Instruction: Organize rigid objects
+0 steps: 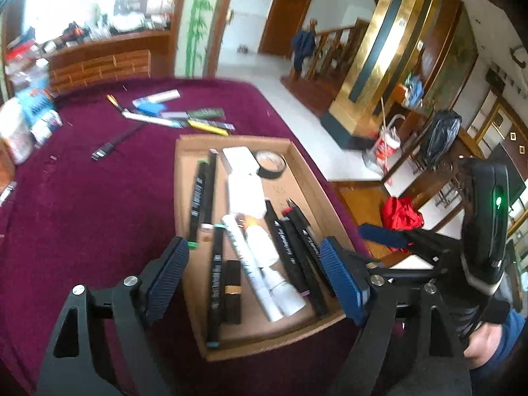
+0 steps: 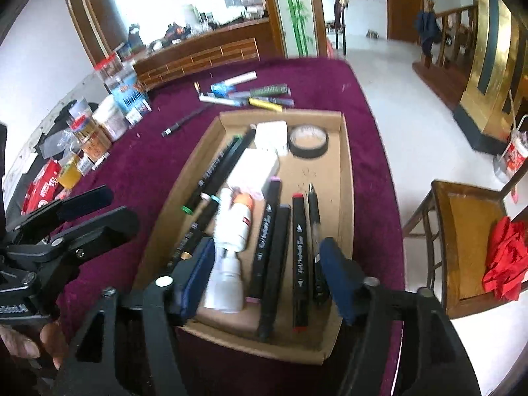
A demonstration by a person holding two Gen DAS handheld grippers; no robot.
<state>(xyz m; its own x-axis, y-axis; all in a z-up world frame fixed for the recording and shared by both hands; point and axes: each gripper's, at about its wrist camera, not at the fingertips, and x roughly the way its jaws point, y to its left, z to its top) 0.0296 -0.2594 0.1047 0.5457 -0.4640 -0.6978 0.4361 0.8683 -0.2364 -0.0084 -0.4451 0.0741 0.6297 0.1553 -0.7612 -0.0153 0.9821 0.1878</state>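
Hovering apart and empty, each hand-held gripper [image 1: 254, 257] [image 2: 267, 257] above cardboard tray [image 1: 307, 171] of markers [image 2: 300, 257], loose pens [image 1: 184, 118] beyond

Both wrist cameras look steeply down from close above, sharing the cardboard tray [image 1: 184, 178] [image 2: 345, 178] on the maroon counter [image 1: 82, 198] [image 2: 138, 165].

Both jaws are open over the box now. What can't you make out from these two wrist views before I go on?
- Marker labels: right wrist view, blurred, unreadable.
- Near corner of cardboard box: left wrist view, hidden by left gripper.
- Pens left on cloth: too small to count.
- Right gripper: blurred.
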